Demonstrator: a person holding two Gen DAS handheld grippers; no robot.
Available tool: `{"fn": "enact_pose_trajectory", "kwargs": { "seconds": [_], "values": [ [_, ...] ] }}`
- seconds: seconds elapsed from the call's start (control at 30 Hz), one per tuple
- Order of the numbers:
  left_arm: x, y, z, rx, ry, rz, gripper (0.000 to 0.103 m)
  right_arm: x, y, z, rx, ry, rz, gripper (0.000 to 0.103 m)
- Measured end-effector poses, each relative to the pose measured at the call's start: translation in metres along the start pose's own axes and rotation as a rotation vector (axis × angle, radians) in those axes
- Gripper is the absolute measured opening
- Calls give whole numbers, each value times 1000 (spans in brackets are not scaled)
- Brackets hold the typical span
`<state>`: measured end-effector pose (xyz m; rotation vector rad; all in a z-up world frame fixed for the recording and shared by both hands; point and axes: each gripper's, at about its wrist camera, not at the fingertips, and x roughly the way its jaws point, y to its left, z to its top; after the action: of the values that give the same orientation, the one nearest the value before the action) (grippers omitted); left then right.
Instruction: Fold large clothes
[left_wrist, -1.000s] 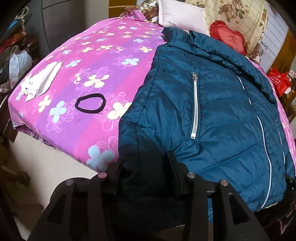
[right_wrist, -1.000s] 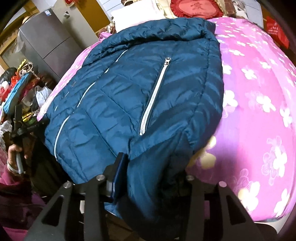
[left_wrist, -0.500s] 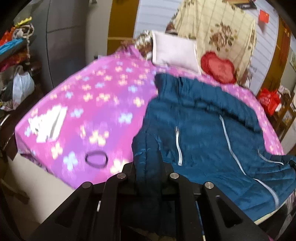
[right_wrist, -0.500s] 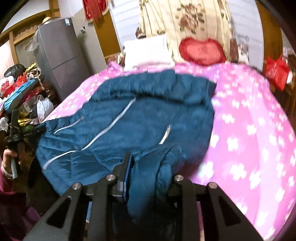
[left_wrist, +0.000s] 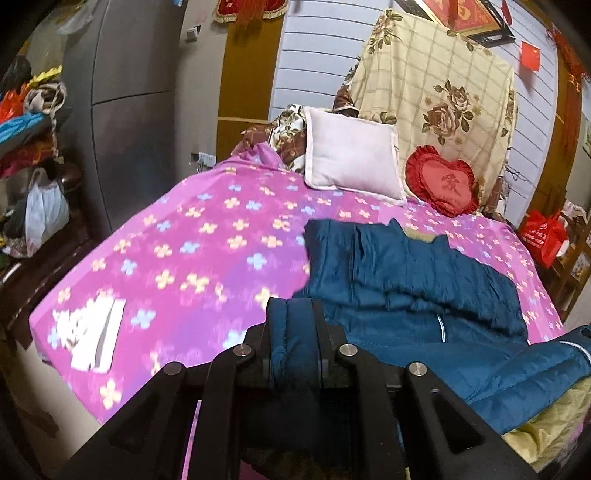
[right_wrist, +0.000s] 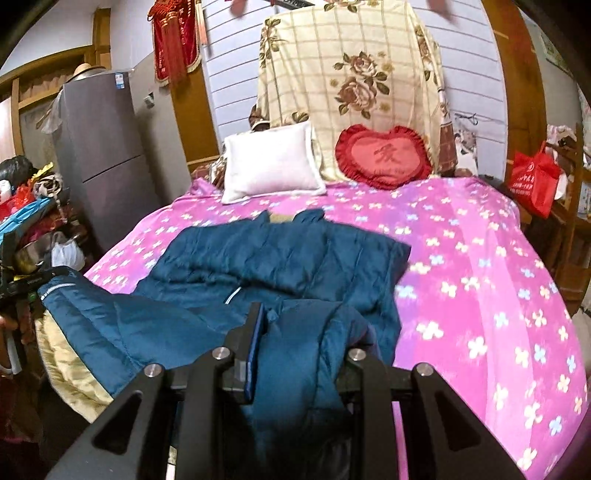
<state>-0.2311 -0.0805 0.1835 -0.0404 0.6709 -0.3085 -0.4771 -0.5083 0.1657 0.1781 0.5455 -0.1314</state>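
Observation:
A dark blue quilted jacket (left_wrist: 413, 280) lies on a bed with a pink flowered sheet (left_wrist: 207, 258). Its upper part rests flat toward the pillows and its lower part is lifted, showing a yellowish lining. My left gripper (left_wrist: 295, 332) is shut on the jacket's near left corner, a thick fold of fabric between the fingers. In the right wrist view the jacket (right_wrist: 288, 258) shows again, and my right gripper (right_wrist: 299, 339) is shut on its near right corner, with fabric bunched over the right finger.
A white pillow (left_wrist: 351, 158) and a red heart cushion (left_wrist: 439, 181) lie at the head of the bed. White papers (left_wrist: 92, 339) sit on the sheet's near left corner. A grey fridge (right_wrist: 99, 147) and clutter stand left, a red bag (right_wrist: 532, 177) right.
Both grippers rose and pulled back, lifting the jacket's bottom hem off the bed. The jacket now bends in the middle, lining exposed. The black hair band is out of view.

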Motion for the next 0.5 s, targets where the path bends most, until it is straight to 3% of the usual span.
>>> {"fn": "enact_pose_trajectory", "kwargs": {
  "seconds": [0.3, 0.5],
  "values": [
    [46, -28, 47, 45, -28, 55, 0, 53, -20, 39, 17, 7, -58, 27],
    [90, -43, 73, 22, -11, 89, 0, 99, -32, 66, -3, 48, -119, 27]
  ]
}}
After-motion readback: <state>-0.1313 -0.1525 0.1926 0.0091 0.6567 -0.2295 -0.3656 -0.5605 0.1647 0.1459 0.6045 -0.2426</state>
